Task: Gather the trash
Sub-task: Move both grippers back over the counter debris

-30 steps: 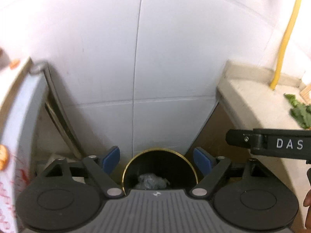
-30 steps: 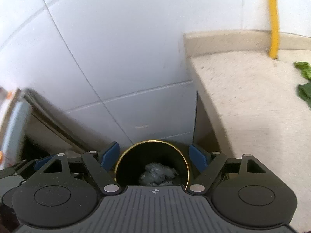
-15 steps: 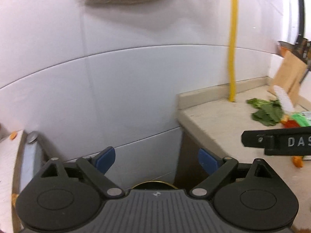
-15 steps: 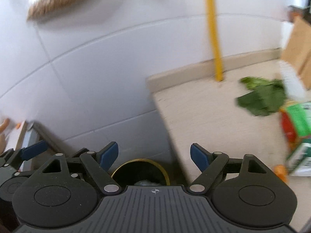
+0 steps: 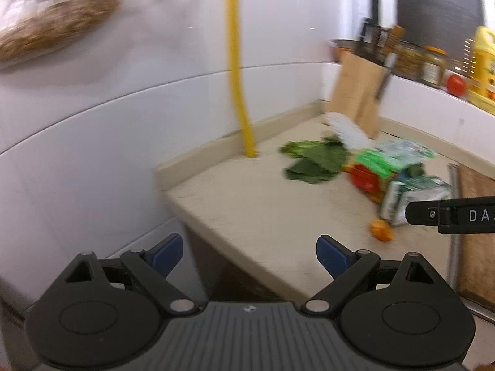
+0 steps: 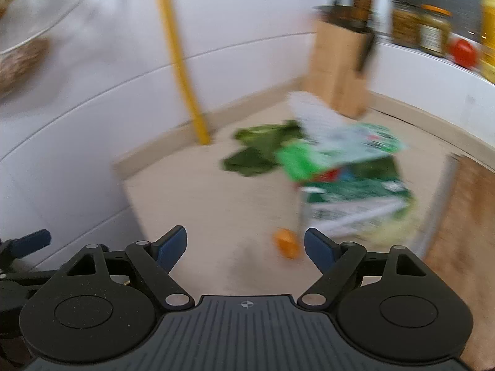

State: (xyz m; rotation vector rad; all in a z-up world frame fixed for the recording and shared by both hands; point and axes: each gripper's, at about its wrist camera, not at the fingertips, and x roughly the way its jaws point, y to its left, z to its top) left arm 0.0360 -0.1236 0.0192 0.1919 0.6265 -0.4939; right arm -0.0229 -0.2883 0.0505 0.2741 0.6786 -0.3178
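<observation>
Both grippers are spread wide with nothing between the blue pads. The left gripper (image 5: pixel 249 252) hangs over the counter's near-left corner, and the right gripper (image 6: pixel 246 245) sits over the counter (image 6: pixel 216 204) a bit further in.

Trash is all bunched toward the back half of the counter: some green leaves (image 6: pixel 256 148) near the back edge, just past the yellow pipe (image 6: pixel 182 71) that comes down the tiled wall. Touching the leaves on the right is a green and white carton (image 6: pixel 349 191) lying on its side, kinda blurry so I can't read it. A small orange scrap (image 6: pixel 286 242) lies apart from the pile, closest to the right gripper's right pad.

Wooden knife block (image 5: pixel 359 99) is in the back corner, and a wooden board (image 5: pixel 476 235) runs along the right edge.
</observation>
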